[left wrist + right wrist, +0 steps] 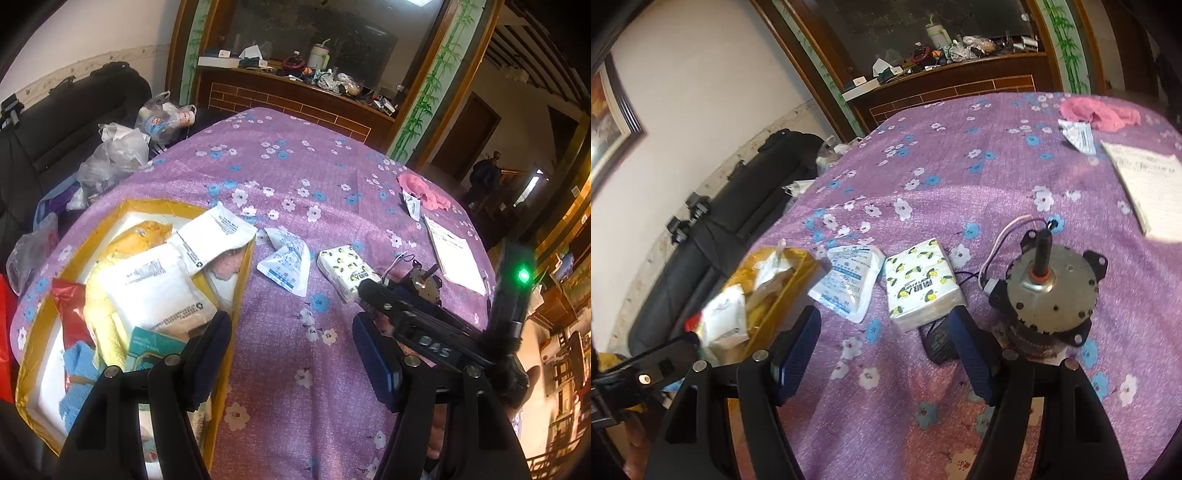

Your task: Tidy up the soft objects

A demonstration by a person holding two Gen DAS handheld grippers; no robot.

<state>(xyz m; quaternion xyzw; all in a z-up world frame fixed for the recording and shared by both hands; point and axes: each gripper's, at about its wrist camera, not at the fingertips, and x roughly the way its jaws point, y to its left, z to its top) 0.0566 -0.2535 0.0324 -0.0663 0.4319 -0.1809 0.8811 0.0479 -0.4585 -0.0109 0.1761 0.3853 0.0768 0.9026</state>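
Purple cloth with white and blue flowers (288, 177) covers the surface under both grippers. The left gripper (291, 350) hangs above the cloth with its jaws wide apart, and nothing is between them. Its left finger stands over the edge of a yellow box (236, 295), which lies to the left of this gripper. The box is full of soft things: white packets (155, 284), a yellow towel (110, 332), a red wrapper (72, 314) and a blue cloth (79, 363).

Ahead of the left gripper, on the cloth, lie a clear plastic pouch with blue print (286, 264) and, just to the right of it, a tissue pack with a lemon pattern (345, 271). Far ahead to the right lies a pink cloth (424, 190), with a small sachet (413, 203) touching it and a white paper sheet (454, 254) nearer.

The right gripper (884, 350) is also wide open and holds nothing. The tissue pack (921, 284) is just ahead of it, between the lines of its 2 fingers, with the pouch (847, 282) to the left. A metal motor with a black shaft (1051, 291) stands just beyond its right finger, and a black adapter (938, 341) lies beside that finger.
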